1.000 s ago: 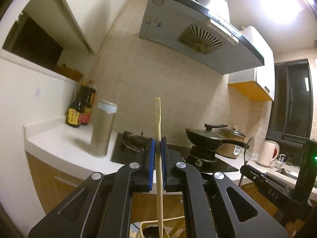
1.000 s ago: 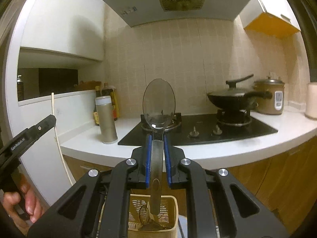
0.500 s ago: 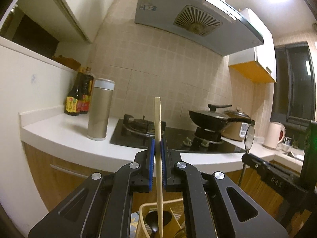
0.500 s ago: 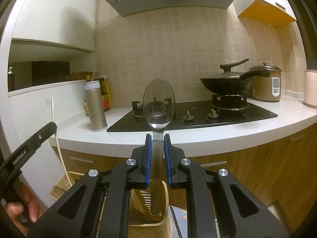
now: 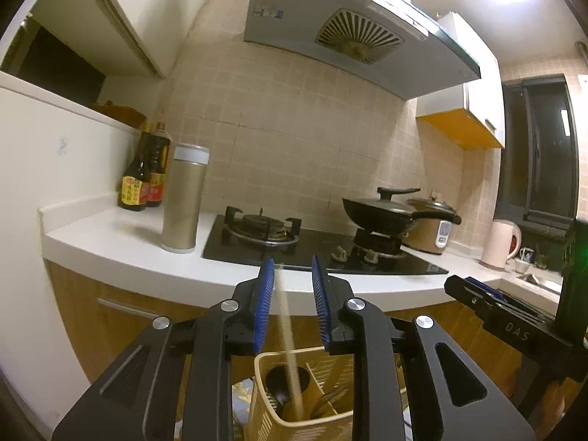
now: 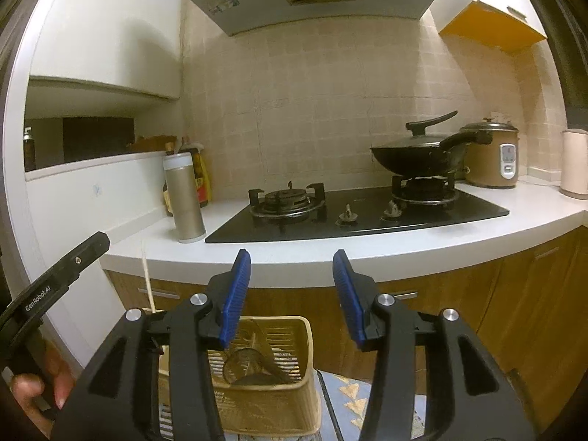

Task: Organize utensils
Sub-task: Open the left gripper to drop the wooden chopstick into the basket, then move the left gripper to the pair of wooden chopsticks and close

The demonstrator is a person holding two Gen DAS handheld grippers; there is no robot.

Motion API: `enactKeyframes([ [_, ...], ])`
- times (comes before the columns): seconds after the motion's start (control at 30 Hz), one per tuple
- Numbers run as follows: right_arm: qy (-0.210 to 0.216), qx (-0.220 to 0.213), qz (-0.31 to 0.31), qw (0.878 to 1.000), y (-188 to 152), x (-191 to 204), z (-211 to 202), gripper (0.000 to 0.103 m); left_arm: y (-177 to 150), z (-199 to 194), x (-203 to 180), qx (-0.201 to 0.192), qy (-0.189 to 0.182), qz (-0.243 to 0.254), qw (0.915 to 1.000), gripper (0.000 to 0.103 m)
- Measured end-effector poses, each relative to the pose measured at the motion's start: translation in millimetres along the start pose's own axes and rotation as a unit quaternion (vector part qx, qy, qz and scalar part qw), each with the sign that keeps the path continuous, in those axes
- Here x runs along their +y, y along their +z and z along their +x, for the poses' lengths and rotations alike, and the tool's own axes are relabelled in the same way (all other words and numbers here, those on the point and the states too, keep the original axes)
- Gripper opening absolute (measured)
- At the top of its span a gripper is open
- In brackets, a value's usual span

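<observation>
A beige slotted utensil basket (image 5: 264, 400) stands low in front of the counter; it also shows in the right wrist view (image 6: 294, 400). My left gripper (image 5: 293, 286) is open above it. A blurred wooden chopstick (image 5: 288, 338) stands free between the blue pads with its lower end in the basket; it also shows in the right wrist view (image 6: 147, 279). My right gripper (image 6: 291, 286) is open and empty above the basket. A metal spoon (image 6: 244, 365) lies inside the basket, bowl down.
A white counter (image 6: 367, 246) holds a black gas hob (image 6: 352, 213), a wok (image 6: 415, 154), a rice cooker (image 6: 492, 158), a steel flask (image 6: 185, 202) and sauce bottles (image 5: 143, 180). Wooden cabinet doors are below. A patterned mat (image 6: 352, 400) lies by the basket.
Both grippers opened. The spoon dropped from the right gripper into the basket. The chopstick left the left gripper's grip and slid down into the basket.
</observation>
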State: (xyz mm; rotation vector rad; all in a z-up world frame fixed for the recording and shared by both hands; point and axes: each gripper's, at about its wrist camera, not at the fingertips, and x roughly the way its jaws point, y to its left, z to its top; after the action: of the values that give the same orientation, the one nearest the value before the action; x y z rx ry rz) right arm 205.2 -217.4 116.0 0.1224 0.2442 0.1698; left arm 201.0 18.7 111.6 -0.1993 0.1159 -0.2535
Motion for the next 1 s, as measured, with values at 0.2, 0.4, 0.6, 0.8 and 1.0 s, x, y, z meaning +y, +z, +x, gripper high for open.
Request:
enactKeyframes([
  [0.2, -0.017, 0.025, -0.008, 1.000, 8, 5, -39, 0.043, 13, -34, -12, 0.006, -0.025, 0.003, 0.9997, 0.020],
  [0.4, -0.034, 0.111, -0.012, 0.993, 6, 6, -67, 0.043, 16, -63, -25, 0.092, -0.070, -0.005, 0.9933, 0.027],
  [0.6, -0.027, 0.203, -0.015, 0.979, -10, 10, -88, 0.043, 5, -90, -30, 0.157, -0.072, -0.009, 0.9849, 0.032],
  [0.8, -0.023, 0.279, -0.031, 0.959, -42, 17, -101, 0.043, -18, -112, -26, 0.210, -0.053, -0.007, 0.9761, 0.033],
  [1.0, 0.006, 0.341, -0.020, 0.940, -72, 31, -105, 0.043, -41, -125, 2, 0.279, -0.027, -0.033, 0.9593, 0.033],
])
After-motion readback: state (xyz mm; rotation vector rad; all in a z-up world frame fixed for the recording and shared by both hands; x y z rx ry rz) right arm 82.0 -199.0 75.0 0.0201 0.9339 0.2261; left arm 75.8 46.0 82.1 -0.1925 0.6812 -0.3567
